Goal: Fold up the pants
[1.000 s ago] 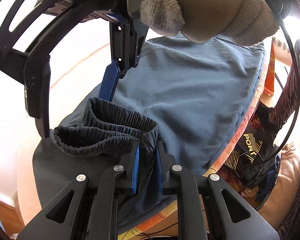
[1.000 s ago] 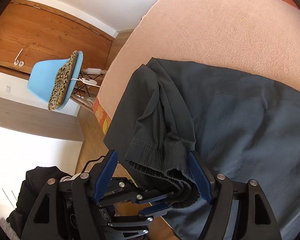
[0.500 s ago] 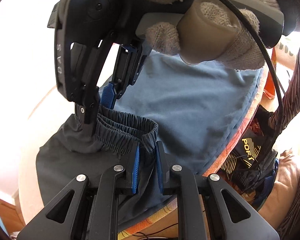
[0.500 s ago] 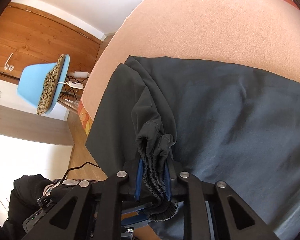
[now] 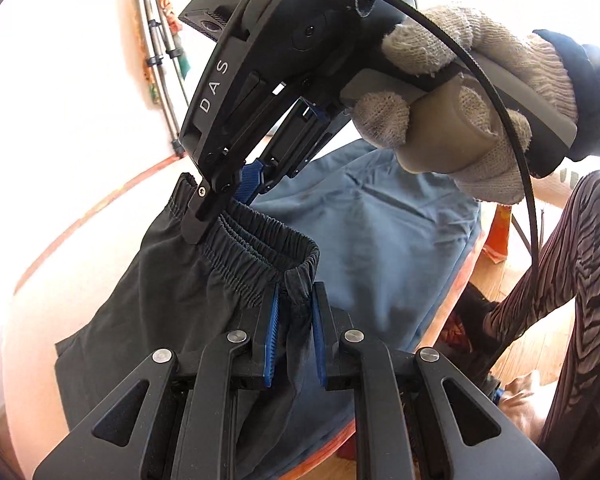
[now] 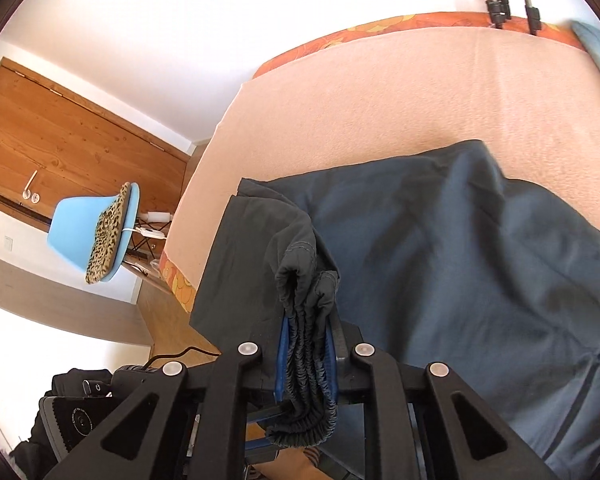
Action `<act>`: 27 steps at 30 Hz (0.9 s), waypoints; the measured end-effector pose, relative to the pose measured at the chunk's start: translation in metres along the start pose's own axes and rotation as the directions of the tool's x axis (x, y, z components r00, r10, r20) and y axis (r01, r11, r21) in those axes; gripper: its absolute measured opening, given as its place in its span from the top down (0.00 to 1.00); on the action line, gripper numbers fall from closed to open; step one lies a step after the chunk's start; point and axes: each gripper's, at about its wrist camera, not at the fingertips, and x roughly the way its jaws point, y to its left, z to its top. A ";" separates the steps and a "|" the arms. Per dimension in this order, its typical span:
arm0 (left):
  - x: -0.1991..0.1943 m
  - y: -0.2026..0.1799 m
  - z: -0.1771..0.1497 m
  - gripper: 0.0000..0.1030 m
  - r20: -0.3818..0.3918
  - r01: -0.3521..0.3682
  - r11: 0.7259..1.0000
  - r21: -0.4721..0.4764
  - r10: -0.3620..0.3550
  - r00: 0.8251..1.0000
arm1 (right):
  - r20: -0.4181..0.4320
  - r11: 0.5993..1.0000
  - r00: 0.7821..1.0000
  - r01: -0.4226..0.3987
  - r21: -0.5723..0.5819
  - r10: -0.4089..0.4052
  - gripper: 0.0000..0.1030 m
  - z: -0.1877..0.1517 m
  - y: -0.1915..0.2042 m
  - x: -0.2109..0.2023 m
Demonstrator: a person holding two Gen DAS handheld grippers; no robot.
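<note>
- Dark grey-blue pants [image 5: 364,240] lay spread across the frame's centre on a peach bed.
- Their gathered elastic waistband [image 5: 260,240] was lifted, bunched at centre.

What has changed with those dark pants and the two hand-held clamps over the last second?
The right tool had its jaws wide around the bunched elastic waistband; they have just been closing and now pinch it. Both tools have lifted that end of the pants off the bed. The left tool kept its grip on the waistband throughout, and the rest of the pants still lies on the bed.
</note>
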 end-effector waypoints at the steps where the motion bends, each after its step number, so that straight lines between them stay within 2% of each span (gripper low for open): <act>1: 0.005 -0.007 0.006 0.87 0.006 0.015 1.000 0.004 -0.015 1.000 | 0.008 1.000 1.000 0.014 0.007 -0.015 0.88 -0.003 -0.009 -0.010; 8: 0.046 -0.065 0.051 0.87 0.035 0.114 0.992 0.049 -0.116 0.993 | 0.062 0.991 0.993 0.097 0.089 -0.102 0.88 -0.030 -0.072 -0.073; 13: 0.075 -0.091 0.070 0.87 0.023 0.170 0.983 0.066 -0.172 0.985 | 0.072 0.978 0.986 0.141 0.152 -0.153 0.89 -0.044 -0.122 -0.107; 20: 0.105 -0.111 0.086 0.86 -0.008 0.225 0.974 0.022 -0.225 0.974 | 0.079 0.965 0.977 0.179 0.192 -0.197 0.89 -0.053 -0.170 -0.127; 24: 0.116 -0.114 0.088 0.84 -0.037 0.253 0.967 -0.019 -0.254 0.967 | 0.079 0.956 0.972 0.200 0.214 -0.221 0.89 -0.058 -0.184 -0.131; 27: 0.120 -0.121 0.087 0.80 -0.056 0.285 0.958 -0.015 -0.286 0.957 | 0.087 0.948 0.966 0.220 0.228 -0.245 0.89 -0.061 -0.193 -0.141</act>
